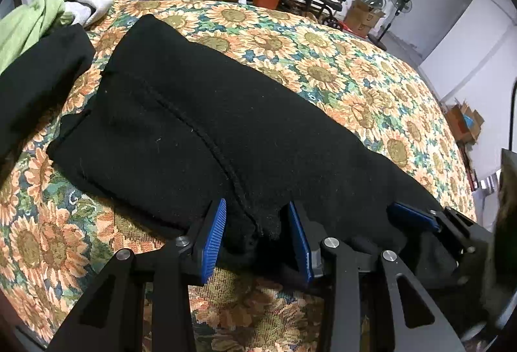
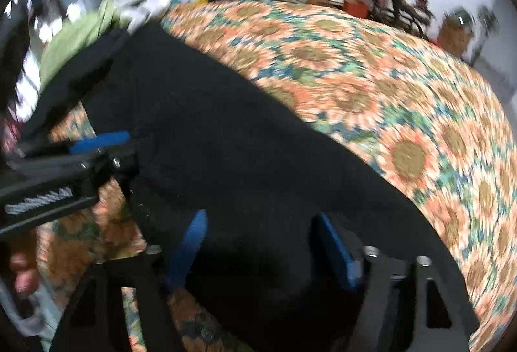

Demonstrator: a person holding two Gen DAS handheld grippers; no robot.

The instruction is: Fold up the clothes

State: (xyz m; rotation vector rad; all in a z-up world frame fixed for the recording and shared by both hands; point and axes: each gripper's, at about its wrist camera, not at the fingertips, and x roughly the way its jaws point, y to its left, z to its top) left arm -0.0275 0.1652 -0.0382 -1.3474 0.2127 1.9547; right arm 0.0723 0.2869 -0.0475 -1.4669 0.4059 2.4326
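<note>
Black garment [image 1: 200,112] lies lengthwise on the sunflower bedspread [image 1: 355,70], near edge bunched between both tools. Left gripper [image 1: 258,235] stands half-open around a fold, unpressed; right gripper [image 2: 261,248] straddles cloth, grip unclear. Likely mid-fold: next, pinch and carry the edge over

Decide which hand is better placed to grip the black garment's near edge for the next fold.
Probably the left: the black garment's near edge bunches up between the left gripper's fingers. The right gripper's fingers stand wider, over flatter cloth.
</note>
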